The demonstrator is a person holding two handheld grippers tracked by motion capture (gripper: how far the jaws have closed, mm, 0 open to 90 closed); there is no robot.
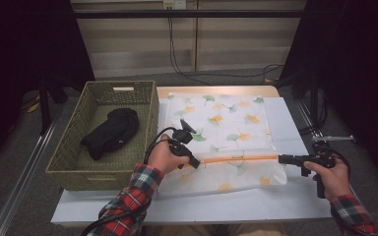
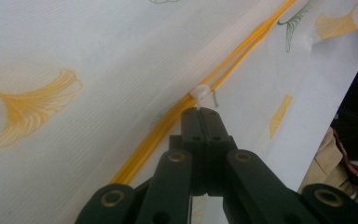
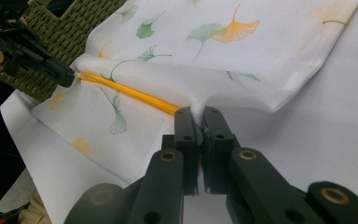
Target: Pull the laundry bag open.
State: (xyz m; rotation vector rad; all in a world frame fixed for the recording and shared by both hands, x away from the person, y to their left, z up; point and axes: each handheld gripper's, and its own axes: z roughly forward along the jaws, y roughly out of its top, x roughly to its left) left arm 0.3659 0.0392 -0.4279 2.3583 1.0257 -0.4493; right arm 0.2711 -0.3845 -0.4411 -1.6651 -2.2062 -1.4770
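A white sheet [image 1: 285, 196] is seen laid over the table [image 1: 216, 91], and on it a white cloth bag printed with ginkgo leaves [image 1: 226, 123] is spread flat, just right of a green woven basket [image 1: 150, 110]. A black garment [image 1: 112, 130] is bundled inside the basket. An orange zipper [image 1: 236, 158] is seen running across the near part of the bag, from left to right in the high view, with a fold of cloth raised along it. The left gripper [image 1: 195, 163] is held at the zipper's left end; in the left gripper view its jaws are seen pressed together on the small white zipper pull [image 2: 200, 92], which pokes out past the tips. The right gripper [image 1: 280, 158] is held level at the bag's right edge; in the right gripper view its jaws are closed nearly flush, with a pinch of the white cloth caught between them right at the zipper's end [image 3: 172, 108]. Red plaid sleeves [image 1: 133, 196] are noted on both forearms.
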